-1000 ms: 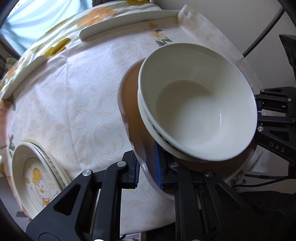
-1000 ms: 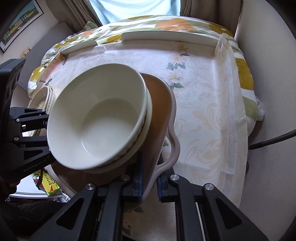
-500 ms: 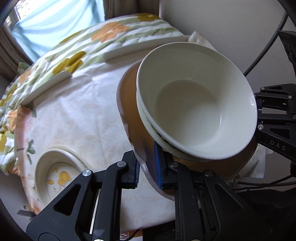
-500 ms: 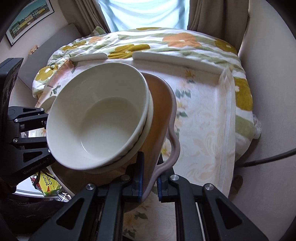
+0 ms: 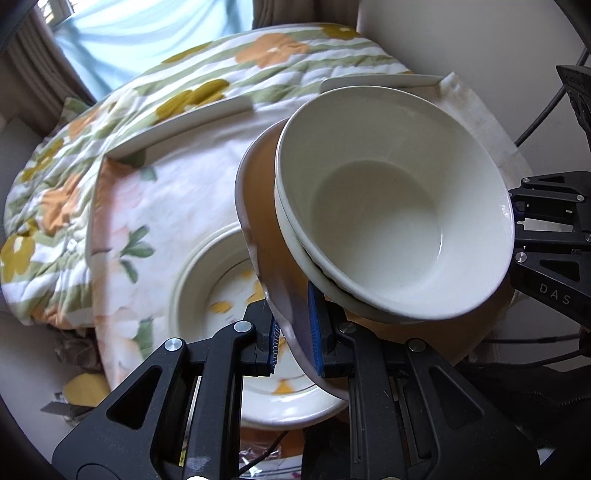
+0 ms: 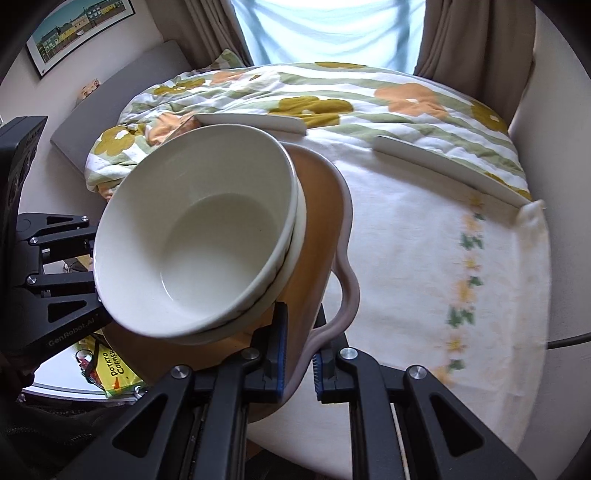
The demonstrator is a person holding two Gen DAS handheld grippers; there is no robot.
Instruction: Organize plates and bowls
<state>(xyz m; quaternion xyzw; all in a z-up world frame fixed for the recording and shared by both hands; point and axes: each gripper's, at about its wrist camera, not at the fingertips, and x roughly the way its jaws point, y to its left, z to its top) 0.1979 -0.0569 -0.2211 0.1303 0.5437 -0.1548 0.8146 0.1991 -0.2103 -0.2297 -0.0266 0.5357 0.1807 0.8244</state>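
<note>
1. Lifted higher since earlier, the brown tray (image 5: 269,236) (two stacked cream bowls (image 5: 391,221) aboard) hangs above the patterned plates (image 5: 207,273).
2. Left tongs (image 5: 293,341) and right tongs (image 6: 299,363) clamp its opposite rims.

Each view looks forward and down along its own jaws, very close to the brown plate (image 5: 269,206) and stacked white bowls (image 5: 391,206). The left wrist view sees them from the plate's left rim, the right wrist view from its right rim (image 6: 314,229). Both share the bowls (image 6: 195,236), the cloth-covered counter (image 6: 424,258) and the window (image 6: 325,29) beyond its far edge.
</note>
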